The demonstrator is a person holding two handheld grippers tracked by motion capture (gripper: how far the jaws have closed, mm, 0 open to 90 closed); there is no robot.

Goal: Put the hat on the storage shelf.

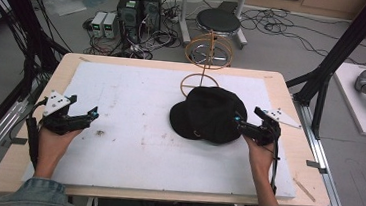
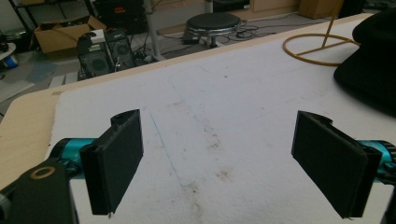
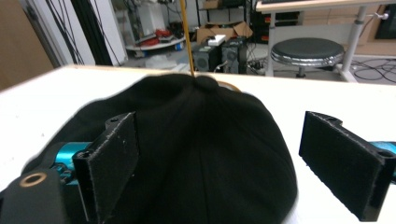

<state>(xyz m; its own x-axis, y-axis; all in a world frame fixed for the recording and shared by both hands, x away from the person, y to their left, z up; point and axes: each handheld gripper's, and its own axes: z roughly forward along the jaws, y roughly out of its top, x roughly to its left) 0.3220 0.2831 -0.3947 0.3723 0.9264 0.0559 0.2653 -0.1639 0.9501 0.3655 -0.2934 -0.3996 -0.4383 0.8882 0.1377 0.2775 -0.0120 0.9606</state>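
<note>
Black cap lies crown-up on the white pad that covers the wooden table, right of centre, with its far edge overlapping the ring base of a gold wire stand set at the far edge of the pad. Right gripper sits at the cap's right-hand edge, held in the person's right hand; from the high view its tips reach the brim, though contact cannot be confirmed there. In the right gripper view the cap lies directly ahead of and between the jaws: the left pad overlaps the cap's dark cloth, the right pad stands over bare white pad just beside the cap's edge. Jaws spread wide, nothing clamped; whether the left pad actually touches the fabric cannot be told. The stand's upright rod rises just behind the crown button. Left gripper is held in the left hand near the pad's left side, well apart from the cap. In the left gripper view its two pads are spread wide over stained white pad, gripping nothing; the cap appears at the right edge, far beyond the jaws, beside the stand's ring base. Beyond the table: a round black stool and computer towers on the floor.
</note>
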